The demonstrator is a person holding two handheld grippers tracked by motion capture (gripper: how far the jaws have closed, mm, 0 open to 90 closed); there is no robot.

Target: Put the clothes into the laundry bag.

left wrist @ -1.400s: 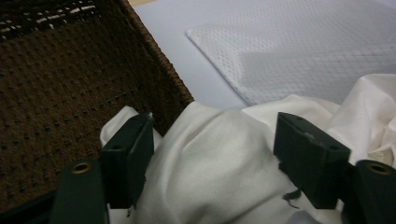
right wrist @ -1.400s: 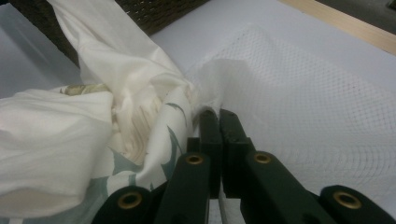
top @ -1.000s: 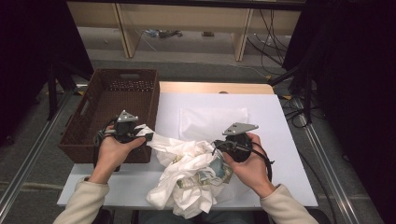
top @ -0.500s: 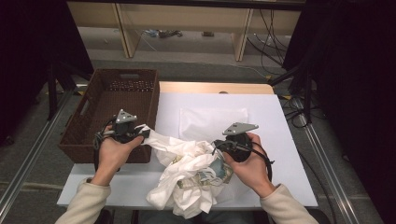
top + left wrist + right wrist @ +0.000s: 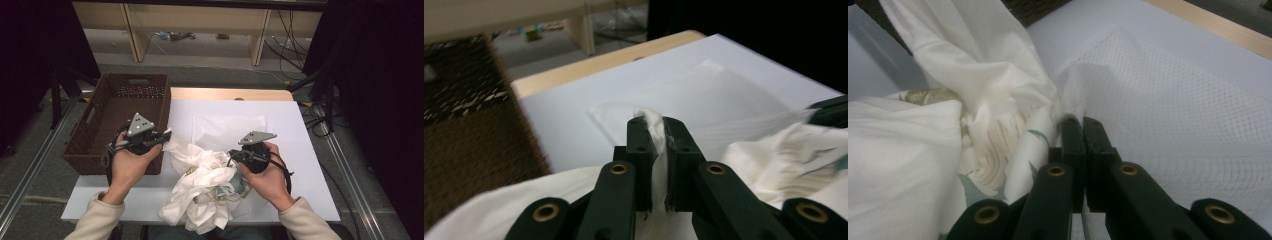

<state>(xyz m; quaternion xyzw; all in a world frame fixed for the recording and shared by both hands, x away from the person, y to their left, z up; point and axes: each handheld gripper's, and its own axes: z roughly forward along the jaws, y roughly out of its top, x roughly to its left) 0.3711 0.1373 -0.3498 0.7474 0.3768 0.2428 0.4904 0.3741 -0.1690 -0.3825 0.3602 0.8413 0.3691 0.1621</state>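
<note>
- The white cloth (image 5: 205, 192) is lying bunched at the near edge of the table (image 5: 300, 130), just right of the brown basket (image 5: 120, 120); a patterned inner layer is showing among its folds.
- Step in hand, as judged: both grippers are taking hold of the cloth at separate points, which suggests spreading or opening it rather than lifting it away.
- The left gripper (image 5: 655, 135) is pinching an upper corner of the cloth beside the basket's right wall; its jaws are standing narrow, with a ridge of white fabric squeezed between them.
- The right gripper (image 5: 1082, 131) is working on the cloth's far side from the basket; its jaws are pressed almost together at the edge of a fold, and whether fabric is caught between them cannot be told.
- A thin mesh sheet (image 5: 1168, 100) is lying flat on the table beyond the cloth, farther from the basket's near corner than the bundle.
- Next move, as judged: drawing the two grippers apart and upward, keeping both grips firm so that the bundle unfolds without slipping free.
</note>
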